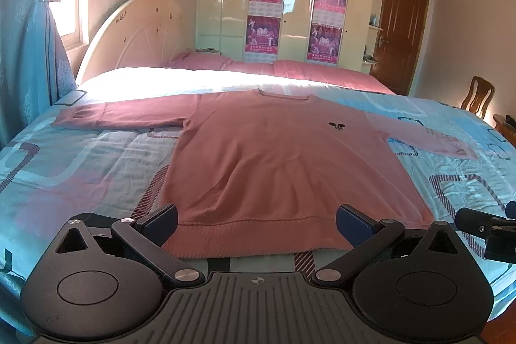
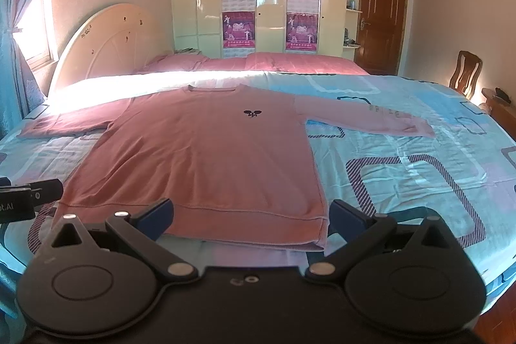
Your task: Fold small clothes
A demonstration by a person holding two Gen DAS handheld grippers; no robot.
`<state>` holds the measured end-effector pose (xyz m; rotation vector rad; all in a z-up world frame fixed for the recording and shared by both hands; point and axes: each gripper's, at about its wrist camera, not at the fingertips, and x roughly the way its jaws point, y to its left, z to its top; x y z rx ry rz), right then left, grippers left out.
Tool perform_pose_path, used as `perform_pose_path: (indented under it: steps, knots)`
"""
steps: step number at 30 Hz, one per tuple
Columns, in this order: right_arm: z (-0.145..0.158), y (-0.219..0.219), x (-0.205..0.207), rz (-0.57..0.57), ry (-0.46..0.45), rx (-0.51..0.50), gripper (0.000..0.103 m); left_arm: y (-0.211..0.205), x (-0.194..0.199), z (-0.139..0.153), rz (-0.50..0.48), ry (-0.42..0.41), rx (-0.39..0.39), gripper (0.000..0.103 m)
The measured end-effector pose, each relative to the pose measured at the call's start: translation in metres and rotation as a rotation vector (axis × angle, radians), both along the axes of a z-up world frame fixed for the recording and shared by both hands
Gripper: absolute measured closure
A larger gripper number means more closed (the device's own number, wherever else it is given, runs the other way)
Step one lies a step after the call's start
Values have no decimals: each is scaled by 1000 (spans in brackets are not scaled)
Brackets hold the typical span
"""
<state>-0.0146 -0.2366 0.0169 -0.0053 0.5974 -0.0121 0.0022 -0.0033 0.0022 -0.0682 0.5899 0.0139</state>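
Note:
A pink long-sleeved sweater (image 1: 277,157) lies flat and face up on the bed, both sleeves spread out, a small dark logo on the chest; it also shows in the right wrist view (image 2: 206,157). My left gripper (image 1: 258,224) is open and empty, its jaws wide apart just over the sweater's bottom hem. My right gripper (image 2: 250,220) is open and empty over the hem's right corner. The right gripper shows at the right edge of the left wrist view (image 1: 490,231), and the left gripper at the left edge of the right wrist view (image 2: 29,199).
The bed has a blue patterned sheet (image 2: 419,176) and a pink blanket (image 1: 322,73) at the far side. A cream headboard (image 1: 129,34) stands at the left, a wardrobe (image 1: 290,5) behind, a wooden chair (image 2: 466,73) at the right.

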Motion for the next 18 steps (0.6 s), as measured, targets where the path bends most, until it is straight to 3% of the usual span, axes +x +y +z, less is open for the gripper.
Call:
perform_pose_path:
  steps: [18]
  knots:
    - [0, 2, -1, 4, -6, 1, 1, 1, -4, -2, 4, -6, 1, 0]
